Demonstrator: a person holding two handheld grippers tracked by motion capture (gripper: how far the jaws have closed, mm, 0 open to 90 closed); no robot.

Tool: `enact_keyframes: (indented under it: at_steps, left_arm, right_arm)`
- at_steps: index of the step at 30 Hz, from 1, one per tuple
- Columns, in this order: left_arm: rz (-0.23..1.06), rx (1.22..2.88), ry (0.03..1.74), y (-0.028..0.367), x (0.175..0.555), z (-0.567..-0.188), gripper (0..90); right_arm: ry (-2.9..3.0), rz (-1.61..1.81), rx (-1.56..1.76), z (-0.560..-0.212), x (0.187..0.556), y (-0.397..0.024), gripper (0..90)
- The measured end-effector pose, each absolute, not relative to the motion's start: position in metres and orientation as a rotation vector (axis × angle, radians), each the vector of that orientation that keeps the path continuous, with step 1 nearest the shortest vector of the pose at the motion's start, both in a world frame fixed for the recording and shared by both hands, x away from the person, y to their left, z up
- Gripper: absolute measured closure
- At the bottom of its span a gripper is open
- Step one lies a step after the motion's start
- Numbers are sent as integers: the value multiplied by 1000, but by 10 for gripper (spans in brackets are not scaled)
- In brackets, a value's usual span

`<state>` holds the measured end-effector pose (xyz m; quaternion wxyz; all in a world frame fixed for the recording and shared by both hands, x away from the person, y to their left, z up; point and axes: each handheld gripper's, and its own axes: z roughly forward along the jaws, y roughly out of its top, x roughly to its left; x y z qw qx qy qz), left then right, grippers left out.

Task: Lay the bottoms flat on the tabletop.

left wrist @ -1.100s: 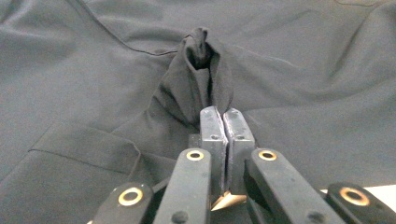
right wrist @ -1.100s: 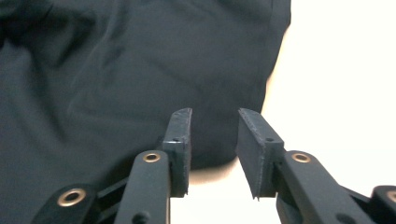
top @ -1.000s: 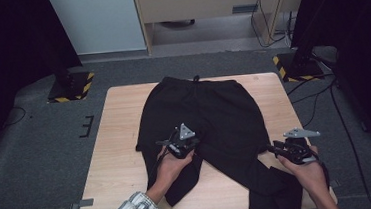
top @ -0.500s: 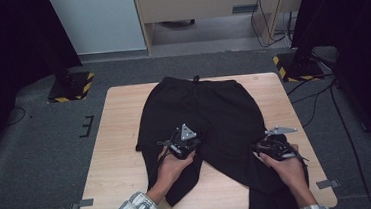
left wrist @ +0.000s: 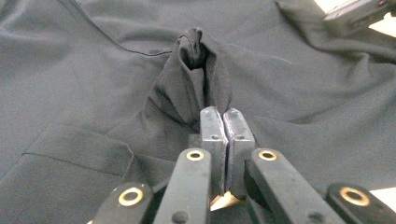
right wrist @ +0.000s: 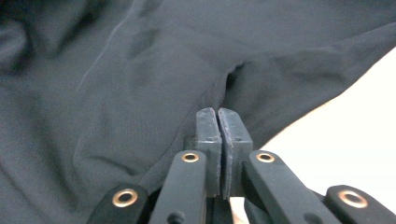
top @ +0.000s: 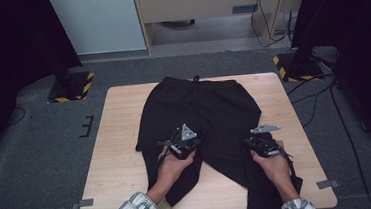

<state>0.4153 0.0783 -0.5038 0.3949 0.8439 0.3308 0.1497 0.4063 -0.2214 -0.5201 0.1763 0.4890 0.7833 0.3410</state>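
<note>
Black trousers (top: 209, 107) lie spread on the wooden table (top: 121, 139), waistband at the far side, legs toward me. My left gripper (top: 172, 144) sits near the crotch. In the left gripper view it (left wrist: 223, 114) is shut on a raised fold of the cloth (left wrist: 191, 79). My right gripper (top: 254, 141) rests at the outer edge of the right leg. Its jaws (right wrist: 217, 114) have just been closing and now pinch the puckered hem of the trousers (right wrist: 140, 70) between them.
Bare table top (right wrist: 345, 140) lies just right of the pinched edge. One trouser leg hangs over the near table edge (top: 261, 206). Yellow-black stand feet (top: 72, 87) and cables (top: 318, 99) lie on the grey floor around the table.
My right hand has moved left from the table's right side onto the trouser leg, and its jaws have shut on the cloth. The left gripper has kept still.
</note>
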Motion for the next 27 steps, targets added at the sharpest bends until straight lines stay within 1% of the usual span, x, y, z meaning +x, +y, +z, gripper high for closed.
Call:
enact_keyframes:
  at_steps: [4,6,9,12,14,17,18,19,21,23,25,26,27]
  left_arm:
    - [377,2145,840,78,416,-504,878]
    - [362,2149,829,75,415,-505,879]
    - [375,2168,806,68,412,-506,881]
    - [381,2170,815,68,413,-507,881]
    - [375,2169,825,69,414,-508,882]
    - [353,2160,825,69,415,-509,881]
    - [357,2164,815,68,414,-508,880]
    - [360,2170,806,67,413,-508,879]
    - [355,2168,805,66,412,-508,872]
    - [355,2162,797,66,412,-508,866]
    - [356,2162,796,66,412,-509,856]
    - [356,2162,796,66,412,-509,853]
    - [355,2161,796,67,411,-509,853]
  right_arm:
    - [2181,959,1417,-514,403,-237,892]
    - [2134,949,1470,-511,402,-258,891]
    - [2105,965,1510,-512,402,-272,882]
    - [2079,950,1529,-511,401,-283,900]
    - [2062,913,1531,-511,400,-287,900]
    - [2019,903,1597,-515,405,-307,896]
    - [2016,920,1614,-517,406,-309,881]
    - [2015,933,1609,-518,406,-309,844]
    - [1994,960,1593,-516,403,-309,711]
    - [1991,1001,1571,-510,393,-310,616]
    - [1996,1010,1539,-503,380,-314,564]
    - [1996,1010,1539,-503,380,-314,564]
    - [1999,1022,1523,-501,372,-317,555]
